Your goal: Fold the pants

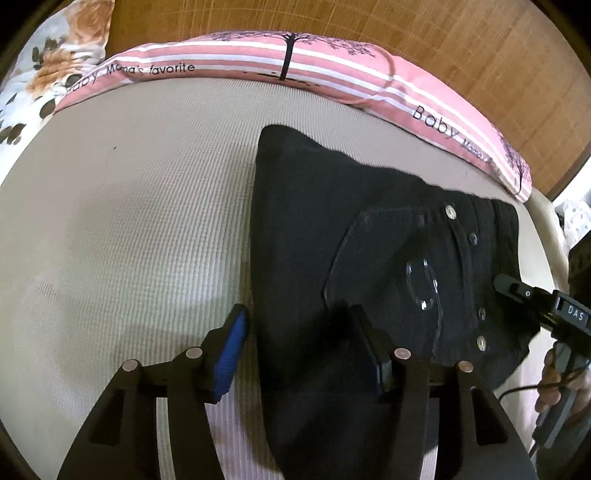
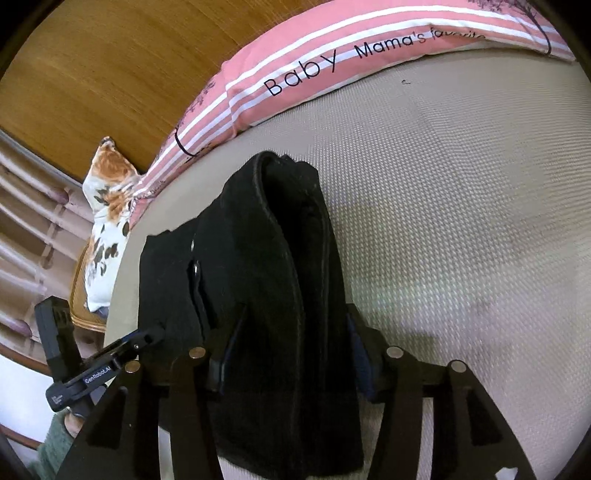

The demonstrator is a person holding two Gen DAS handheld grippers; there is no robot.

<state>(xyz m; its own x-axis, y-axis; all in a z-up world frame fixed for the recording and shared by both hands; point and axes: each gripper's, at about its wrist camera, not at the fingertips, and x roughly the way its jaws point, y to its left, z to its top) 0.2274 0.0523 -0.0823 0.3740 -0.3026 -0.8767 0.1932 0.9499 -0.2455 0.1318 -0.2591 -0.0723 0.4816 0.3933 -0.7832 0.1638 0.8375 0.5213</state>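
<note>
Beige woven mattress cover (image 1: 129, 229) fills the ground under both handheld claws. Nearest the left wrist camera, the left gripper (image 1: 303, 354) stands with its jaws apart, one blue-padded finger (image 1: 231, 354) over bare mattress and the other over the near edge of the folded black denim pants (image 1: 369, 236); the pads press on nothing. Beyond that claw, the pants lie flat with a back pocket and metal rivets facing up. Off to its right, the right gripper (image 1: 508, 286) reaches in at the pants' waistband side, held by a person's hand (image 1: 557, 384).

From the right wrist camera, the right gripper (image 2: 288, 354) has its jaws apart with a thick fold of the pants (image 2: 266, 280) running between the fingers; whether the pads touch the cloth cannot be told. The left gripper (image 2: 147, 336) shows to its left at the cloth's edge.

Farther out, a pink-and-white striped pillow printed "Baby Mama's favorite" (image 1: 332, 70) borders the mattress, a floral cushion (image 1: 44, 70) beside it, and a wooden headboard (image 1: 461, 33) behind.
</note>
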